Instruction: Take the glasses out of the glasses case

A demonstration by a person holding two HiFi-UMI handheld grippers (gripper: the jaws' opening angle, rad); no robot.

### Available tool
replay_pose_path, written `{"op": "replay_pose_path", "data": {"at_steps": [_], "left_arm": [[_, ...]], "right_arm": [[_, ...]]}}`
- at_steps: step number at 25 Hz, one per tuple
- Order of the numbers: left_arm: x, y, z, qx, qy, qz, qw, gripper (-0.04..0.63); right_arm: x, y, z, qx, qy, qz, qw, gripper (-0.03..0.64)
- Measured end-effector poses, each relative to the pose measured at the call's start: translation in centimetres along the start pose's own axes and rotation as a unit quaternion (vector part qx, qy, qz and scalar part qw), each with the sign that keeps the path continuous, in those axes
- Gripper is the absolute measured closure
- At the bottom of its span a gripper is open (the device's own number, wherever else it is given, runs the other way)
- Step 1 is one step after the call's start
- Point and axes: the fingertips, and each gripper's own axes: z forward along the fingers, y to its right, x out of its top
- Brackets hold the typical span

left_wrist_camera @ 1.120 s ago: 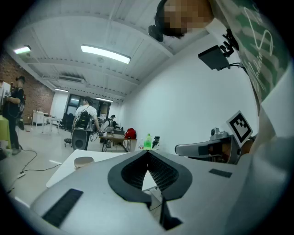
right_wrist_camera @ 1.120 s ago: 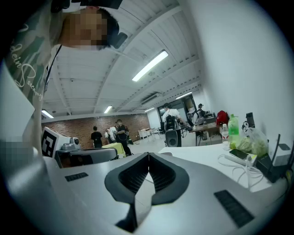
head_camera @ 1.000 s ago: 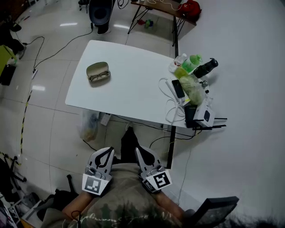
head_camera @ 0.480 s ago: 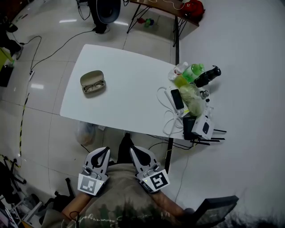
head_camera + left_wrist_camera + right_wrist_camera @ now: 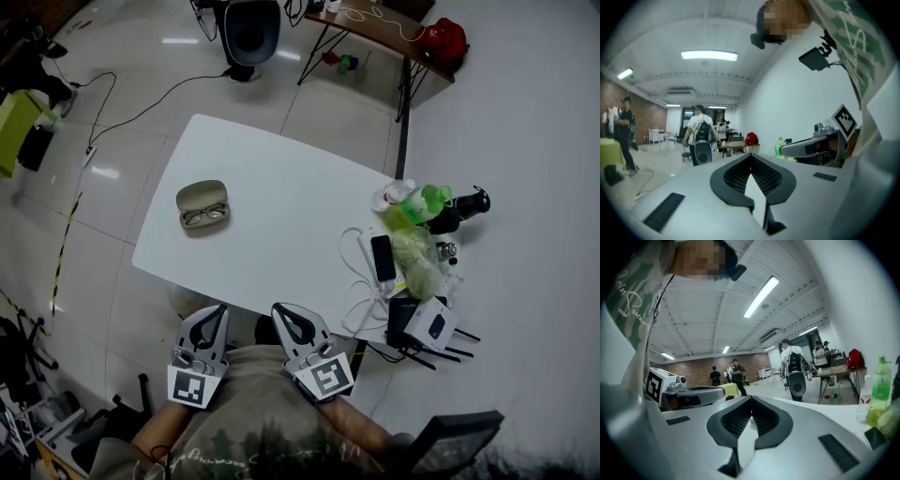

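Note:
An open olive glasses case (image 5: 202, 206) lies on the left part of the white table (image 5: 281, 225), with the glasses (image 5: 205, 216) inside it. My left gripper (image 5: 216, 312) and right gripper (image 5: 278, 312) are held close to my body at the table's near edge, well short of the case. Both are shut, tips together, with nothing between them. In the left gripper view the left gripper (image 5: 750, 157) points level across the table; the right gripper (image 5: 751, 401) does the same in its view. Neither gripper view shows the case.
At the table's right end lie a phone (image 5: 382, 258), white cables (image 5: 361, 272), a green bottle (image 5: 424, 201), a clear bottle (image 5: 392, 194), a black device (image 5: 459, 208) and a white box (image 5: 433, 323). A bag (image 5: 183, 300) sits under the table. People stand far off (image 5: 701, 133).
The table and case have drawn nearer and lower in the head view as I move toward it. Both grippers stay shut and empty in front of my body.

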Motion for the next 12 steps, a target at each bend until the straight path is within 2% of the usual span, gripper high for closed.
{"op": "replay_pose_path", "data": {"at_steps": [1,2,5,7,12], "left_arm": [[-0.1,0.2,0.9,0.002,-0.004,0.021,0.9998,0.586],[-0.2,0.3,1.7,0.006,-0.011,0.020,0.9997,0.586],[-1.1,0.0,3.6,0.030,-0.033,-0.029,0.9986,0.586],[-1.8,-0.7,4.3,0.038,-0.052,-0.040,0.9971,0.586],[-2.8,-3.5,6.1,0.027,-0.063,-0.092,0.9934,0.586]], "right_arm": [[-0.2,0.7,0.5,0.007,0.001,0.001,1.000,0.604],[-0.4,1.4,0.9,0.010,0.003,0.005,1.000,0.604],[-0.9,3.0,1.5,0.021,0.001,0.020,1.000,0.604],[-1.7,3.6,1.8,0.029,-0.012,0.033,0.999,0.604],[-2.7,4.5,2.7,0.047,-0.019,0.083,0.995,0.604]]}}
